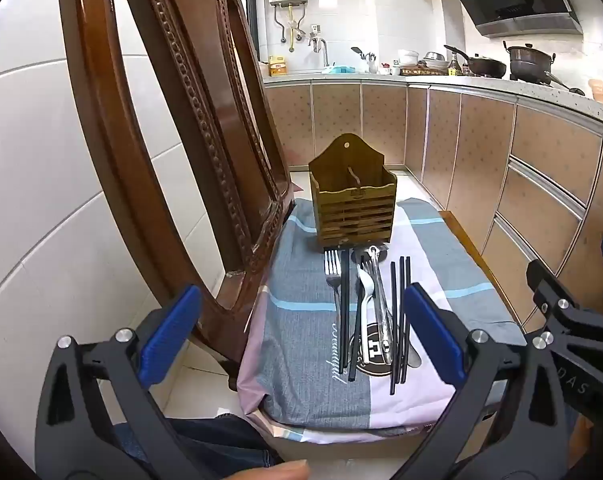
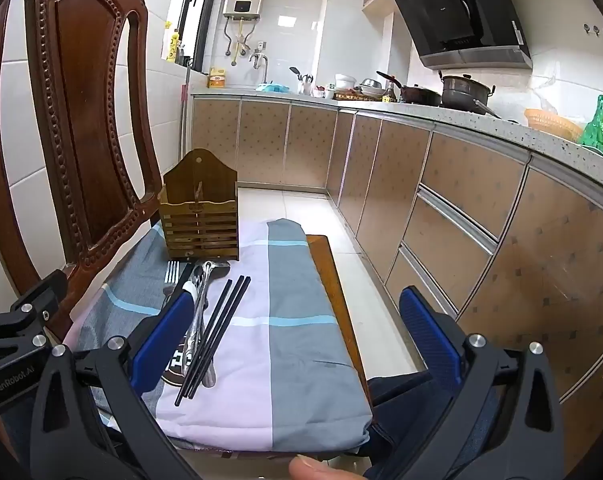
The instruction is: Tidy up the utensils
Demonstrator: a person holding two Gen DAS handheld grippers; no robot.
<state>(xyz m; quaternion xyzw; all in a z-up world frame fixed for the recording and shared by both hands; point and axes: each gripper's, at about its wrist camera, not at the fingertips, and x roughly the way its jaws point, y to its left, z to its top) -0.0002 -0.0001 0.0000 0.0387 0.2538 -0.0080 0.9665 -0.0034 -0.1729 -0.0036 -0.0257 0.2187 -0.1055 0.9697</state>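
A wooden slatted utensil holder (image 1: 352, 196) (image 2: 199, 216) stands upright at the far end of a cloth-covered chair seat (image 1: 301, 320) (image 2: 293, 320). In front of it lie a fork (image 1: 332, 272) (image 2: 171, 274), a white spoon (image 1: 366, 300), steel spoons (image 1: 377, 292) (image 2: 199, 300) and black chopsticks (image 1: 399, 312) (image 2: 215, 332), side by side. My left gripper (image 1: 301, 328) hovers open over the near ends of the utensils, holding nothing. My right gripper (image 2: 297, 340) is open too, empty, above the cloth to the right of the chopsticks.
The carved wooden chair back (image 1: 173, 128) (image 2: 89, 128) rises close on the left. Kitchen cabinets (image 2: 441, 208) and a counter (image 2: 501, 128) with pots run along the right. Tiled floor (image 2: 293, 208) lies beyond the seat. A thumb (image 2: 313, 468) shows at the bottom edge.
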